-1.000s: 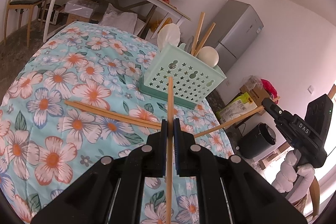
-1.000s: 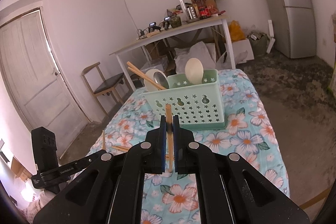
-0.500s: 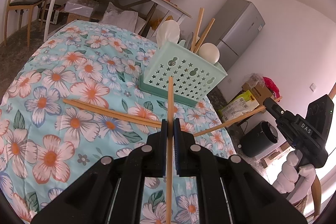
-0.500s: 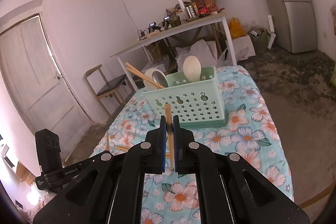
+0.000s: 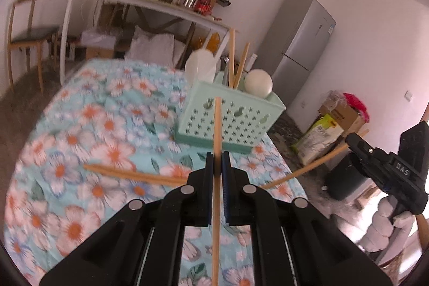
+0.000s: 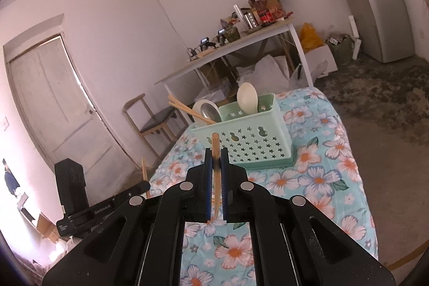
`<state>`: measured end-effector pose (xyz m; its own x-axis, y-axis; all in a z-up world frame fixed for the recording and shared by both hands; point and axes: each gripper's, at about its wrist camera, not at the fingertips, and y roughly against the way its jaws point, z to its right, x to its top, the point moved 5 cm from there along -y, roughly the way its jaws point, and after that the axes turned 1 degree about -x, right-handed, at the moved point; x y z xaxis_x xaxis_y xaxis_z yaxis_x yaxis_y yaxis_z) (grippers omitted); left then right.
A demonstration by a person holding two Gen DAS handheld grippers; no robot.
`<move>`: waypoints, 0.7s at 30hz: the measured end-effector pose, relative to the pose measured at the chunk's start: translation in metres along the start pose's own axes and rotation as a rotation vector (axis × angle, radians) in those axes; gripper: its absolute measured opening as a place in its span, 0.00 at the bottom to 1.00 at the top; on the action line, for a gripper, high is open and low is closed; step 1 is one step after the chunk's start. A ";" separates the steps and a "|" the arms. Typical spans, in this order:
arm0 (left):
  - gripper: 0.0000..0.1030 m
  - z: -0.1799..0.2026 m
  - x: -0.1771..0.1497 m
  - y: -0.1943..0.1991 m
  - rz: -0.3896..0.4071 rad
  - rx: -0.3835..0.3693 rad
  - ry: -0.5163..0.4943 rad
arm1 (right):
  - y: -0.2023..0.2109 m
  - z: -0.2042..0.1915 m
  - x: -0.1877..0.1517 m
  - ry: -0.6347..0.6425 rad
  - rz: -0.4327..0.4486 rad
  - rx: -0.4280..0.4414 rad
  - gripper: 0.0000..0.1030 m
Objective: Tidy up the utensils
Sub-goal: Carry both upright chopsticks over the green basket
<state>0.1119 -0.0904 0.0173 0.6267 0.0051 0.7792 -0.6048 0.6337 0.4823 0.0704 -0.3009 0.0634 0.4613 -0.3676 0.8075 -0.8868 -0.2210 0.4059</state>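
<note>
My left tool (image 5: pixel 217 161) is clamped tight on a chopstick (image 5: pixel 217 125) that stands upright between the pads, held above the tabletop (image 5: pixel 80 152). My right tool (image 6: pixel 216 158) is likewise pinched shut on a second chopstick (image 6: pixel 215 144), its tip poking just past the pads. Two more chopsticks (image 5: pixel 128 173) lie flat on the floral cloth beyond the left tool. Further out sits the green basket (image 6: pixel 254 141), with spoons (image 6: pixel 248 98) and chopsticks standing in it.
</note>
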 end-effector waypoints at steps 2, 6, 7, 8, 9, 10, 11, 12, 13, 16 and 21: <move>0.05 0.006 0.007 0.003 0.022 0.037 -0.043 | 0.002 0.002 0.002 -0.001 0.002 0.006 0.04; 0.05 0.019 0.019 0.009 0.068 0.094 -0.123 | 0.003 0.004 0.004 0.000 0.000 0.007 0.04; 0.05 0.021 0.021 0.010 0.075 0.104 -0.136 | 0.003 0.003 0.004 0.005 -0.001 0.004 0.04; 0.05 0.022 0.024 0.011 0.081 0.113 -0.150 | 0.003 0.003 0.005 0.008 -0.001 0.003 0.04; 0.05 0.024 0.025 0.012 0.083 0.118 -0.157 | 0.004 0.002 0.005 0.010 0.001 0.002 0.04; 0.05 0.025 0.026 0.013 0.086 0.124 -0.166 | 0.006 0.002 0.006 0.013 0.004 0.001 0.04; 0.05 0.026 0.028 0.014 0.090 0.131 -0.176 | 0.007 0.000 0.006 0.016 0.006 -0.001 0.04; 0.05 0.027 0.028 0.015 0.091 0.134 -0.180 | 0.008 -0.001 0.007 0.018 0.008 -0.005 0.04; 0.05 0.027 0.029 0.016 0.094 0.137 -0.184 | 0.009 -0.001 0.007 0.020 0.009 -0.007 0.04; 0.05 0.028 0.032 0.018 0.101 0.143 -0.190 | 0.012 -0.005 0.008 0.026 0.011 -0.012 0.04; 0.05 0.029 0.034 0.024 0.118 0.151 -0.198 | 0.015 -0.014 0.013 0.049 0.018 -0.018 0.04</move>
<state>0.1048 -0.0973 0.0668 0.4485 -0.0890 0.8893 -0.7435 0.5151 0.4265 0.0622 -0.2959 0.0862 0.4440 -0.3269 0.8343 -0.8953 -0.1989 0.3986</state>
